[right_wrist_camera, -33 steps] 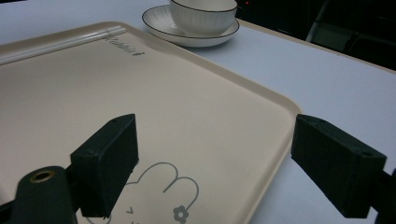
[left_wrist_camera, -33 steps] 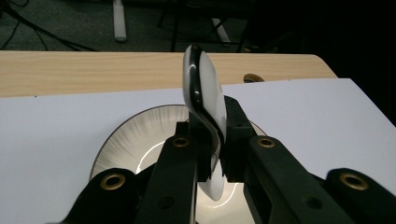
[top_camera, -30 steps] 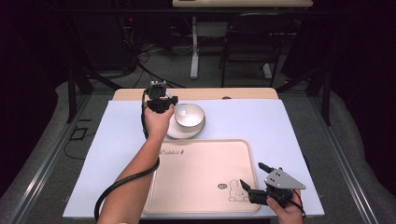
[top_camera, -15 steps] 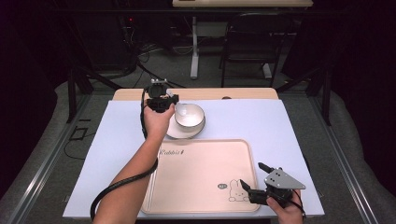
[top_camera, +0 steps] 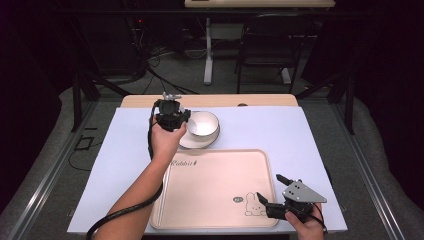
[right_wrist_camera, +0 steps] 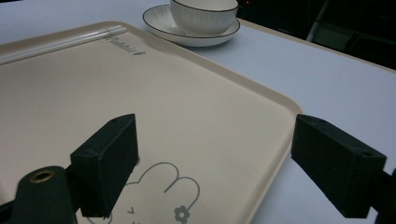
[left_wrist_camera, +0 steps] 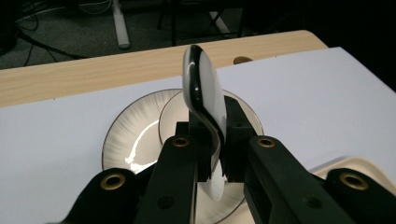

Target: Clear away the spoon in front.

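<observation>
1. The left gripper is clamped on a white spoon with a dark edge, held upright by its handle, bowl uppermost.
2. In the high view the left gripper is near the tabletop's far edge, left of centre, just beside the bowl.
3. The bowl sits on a saucer; both are white with a dark rim and lie just beyond the tray's far edge.
4. In the left gripper view the spoon stands over the saucer.
5. The right gripper rests at the tray's near right corner, jaws wide apart and empty.
6. In the right gripper view its jaws straddle the tray's right rim beside a rabbit drawing.
</observation>
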The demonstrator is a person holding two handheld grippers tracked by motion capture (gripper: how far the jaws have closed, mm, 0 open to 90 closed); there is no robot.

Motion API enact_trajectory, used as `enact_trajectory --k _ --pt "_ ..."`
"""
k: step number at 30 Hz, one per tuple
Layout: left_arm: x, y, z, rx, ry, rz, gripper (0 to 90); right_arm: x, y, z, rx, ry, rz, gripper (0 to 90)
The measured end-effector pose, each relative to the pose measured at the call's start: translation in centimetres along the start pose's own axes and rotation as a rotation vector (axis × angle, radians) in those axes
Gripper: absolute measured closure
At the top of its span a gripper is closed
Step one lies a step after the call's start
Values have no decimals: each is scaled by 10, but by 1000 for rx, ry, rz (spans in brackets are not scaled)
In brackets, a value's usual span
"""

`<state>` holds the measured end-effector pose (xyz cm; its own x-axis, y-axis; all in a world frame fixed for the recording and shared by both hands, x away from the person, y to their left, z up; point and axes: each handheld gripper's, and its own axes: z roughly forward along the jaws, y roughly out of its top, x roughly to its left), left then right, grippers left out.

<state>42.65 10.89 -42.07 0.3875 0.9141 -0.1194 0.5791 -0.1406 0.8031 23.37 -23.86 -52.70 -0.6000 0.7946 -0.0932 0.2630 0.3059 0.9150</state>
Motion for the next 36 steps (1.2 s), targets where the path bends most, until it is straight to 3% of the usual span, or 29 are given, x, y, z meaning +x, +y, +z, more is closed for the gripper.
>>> enact_trajectory --k 3,9,22,36 --pt "-1 -9 -3 10 0 16 851 0 0 0 -1 -1 2 146" --pt "4 -30 -10 26 -28 9 851 1 0 0 0 0 -1 146" --pt "19 -70 -31 26 -65 -40 851 1 0 0 0 2 -6 146" --pt "21 -105 -59 25 -76 -27 852 2 0 0 2 1 -10 145"
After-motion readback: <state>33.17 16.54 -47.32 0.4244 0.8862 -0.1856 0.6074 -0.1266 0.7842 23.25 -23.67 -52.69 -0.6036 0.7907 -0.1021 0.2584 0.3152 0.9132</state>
